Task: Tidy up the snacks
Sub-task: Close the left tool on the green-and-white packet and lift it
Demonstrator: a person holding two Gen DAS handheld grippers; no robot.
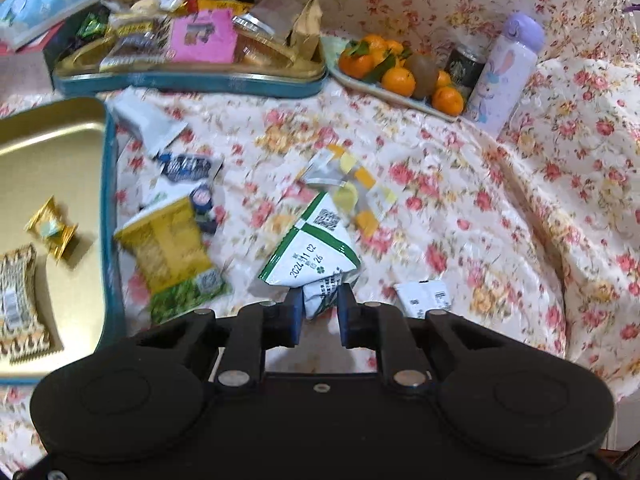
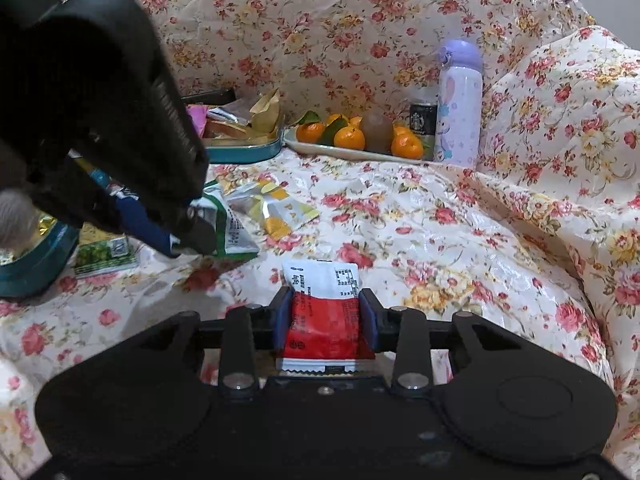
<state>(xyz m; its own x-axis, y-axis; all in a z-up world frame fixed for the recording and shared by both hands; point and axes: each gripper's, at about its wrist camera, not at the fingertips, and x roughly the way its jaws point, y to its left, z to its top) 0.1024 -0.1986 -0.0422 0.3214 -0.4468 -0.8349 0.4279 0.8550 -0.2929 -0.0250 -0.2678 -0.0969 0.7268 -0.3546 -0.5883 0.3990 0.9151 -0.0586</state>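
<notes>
- On the floral cloth (image 1: 460,208), my L gripper (image 1: 319,296) is pinched tight on the near end of a green-and-white snack packet (image 1: 310,250); pkt sticks out ahead of the pads, date print facing up. From the R cam the same L gripper (image 2: 188,236) has that packet (image 2: 230,228) by one edge.
- R gripper (image 2: 325,316) is closed on a red-and-white packet (image 2: 326,320), blue pads pressing both sides, white end pointing away from me. In the L view it's the white pkt (image 1: 424,298) just right of my L fingers (image 1: 294,312).
- L of the green pkt: yellow-and-green snack bag (image 1: 172,256) flat on the cloth, blue-and-white wrappers (image 1: 188,172) just beyond it.
- Just past the green pkt: clear wrapper w/ yellow and orange patches (image 1: 352,184), touching its far tip.
- Far L: open gold tin w/ teal wall (image 1: 110,208), holding a gold candy (image 1: 51,229) and a patterned biscuit pack (image 1: 18,304).
- Back: teal tin heaped w/ snacks (image 1: 192,80), pink pkt (image 1: 202,36) on top.
- Back R: tray of mandarins (image 1: 396,76), dark can (image 1: 464,66), lilac bottle (image 1: 508,72) upright beside it.
</notes>
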